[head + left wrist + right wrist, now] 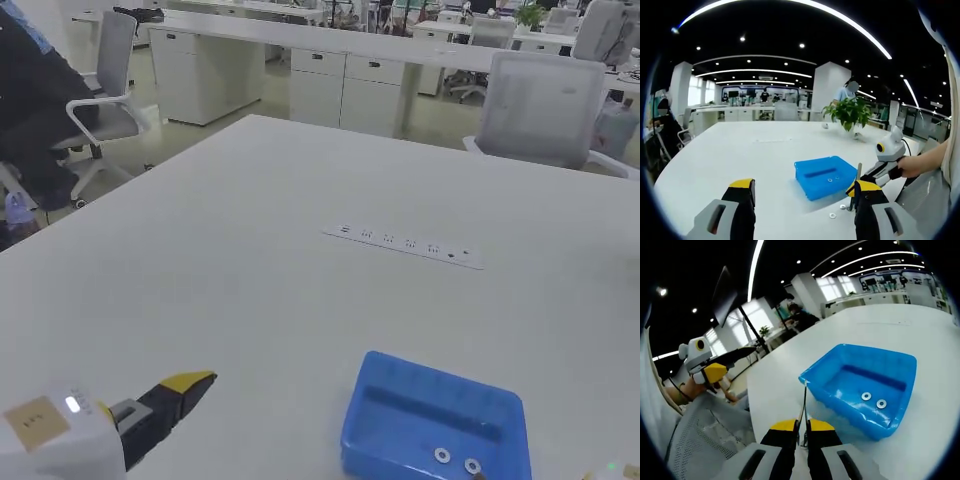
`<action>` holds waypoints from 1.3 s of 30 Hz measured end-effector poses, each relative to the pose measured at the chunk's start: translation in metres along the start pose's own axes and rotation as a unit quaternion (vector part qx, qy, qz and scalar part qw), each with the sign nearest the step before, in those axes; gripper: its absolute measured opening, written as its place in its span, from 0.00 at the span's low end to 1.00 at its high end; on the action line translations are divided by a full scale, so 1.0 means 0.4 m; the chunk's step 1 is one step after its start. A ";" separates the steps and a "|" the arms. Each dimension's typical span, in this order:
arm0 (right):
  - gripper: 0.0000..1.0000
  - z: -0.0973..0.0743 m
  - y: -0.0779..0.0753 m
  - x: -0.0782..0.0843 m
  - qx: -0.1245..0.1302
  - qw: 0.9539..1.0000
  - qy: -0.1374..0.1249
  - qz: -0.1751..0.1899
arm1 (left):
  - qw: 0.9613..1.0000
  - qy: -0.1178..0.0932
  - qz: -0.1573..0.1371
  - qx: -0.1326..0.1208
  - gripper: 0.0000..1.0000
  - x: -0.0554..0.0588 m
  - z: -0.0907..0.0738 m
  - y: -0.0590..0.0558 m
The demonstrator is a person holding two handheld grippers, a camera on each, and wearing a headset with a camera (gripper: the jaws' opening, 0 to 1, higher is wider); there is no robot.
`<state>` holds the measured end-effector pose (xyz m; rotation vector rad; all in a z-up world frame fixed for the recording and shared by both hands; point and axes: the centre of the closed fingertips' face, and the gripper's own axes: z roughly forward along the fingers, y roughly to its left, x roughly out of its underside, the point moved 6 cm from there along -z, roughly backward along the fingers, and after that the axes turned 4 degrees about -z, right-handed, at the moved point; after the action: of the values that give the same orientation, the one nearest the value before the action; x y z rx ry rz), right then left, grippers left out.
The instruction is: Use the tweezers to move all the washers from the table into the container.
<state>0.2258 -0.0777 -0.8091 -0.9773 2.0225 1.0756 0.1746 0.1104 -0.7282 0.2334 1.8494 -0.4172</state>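
Near the front edge of the table (250, 250) a blue container (432, 415) is set, and two washers (866, 396) are seen lying on its floor. Just beside the container, nearer that edge, two more washers (832, 216) are left on the bare table. The tweezers (804, 407) are clamped between the almost closed fingers of the right gripper (802, 426) and are pointed down near the loose washers; contact cannot be judged. The left gripper (804, 186) is held well left of the container, its fingers spread wide and empty. A power strip (405, 243) is set mid-table.
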 end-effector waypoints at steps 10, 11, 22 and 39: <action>0.04 0.001 0.002 0.001 0.001 1.000 -0.002 -0.003 | 1.000 -0.001 0.000 -0.001 0.82 0.000 0.000 0.001; 0.04 0.000 0.001 0.001 0.001 1.000 -0.002 -0.003 | 1.000 -0.001 0.000 -0.001 0.82 0.000 0.000 0.001; 0.04 0.008 0.040 0.000 -0.015 0.992 0.019 -0.125 | 1.000 0.001 0.002 0.000 0.82 0.002 0.001 -0.003; 0.04 0.019 0.088 0.014 -0.035 0.968 0.049 -0.242 | 1.000 0.000 0.002 0.000 0.82 0.002 0.000 -0.005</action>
<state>0.1952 -0.0593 -0.8033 -1.4901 1.6932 0.8463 0.1738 0.1086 -0.7286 0.2373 1.8492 -0.4141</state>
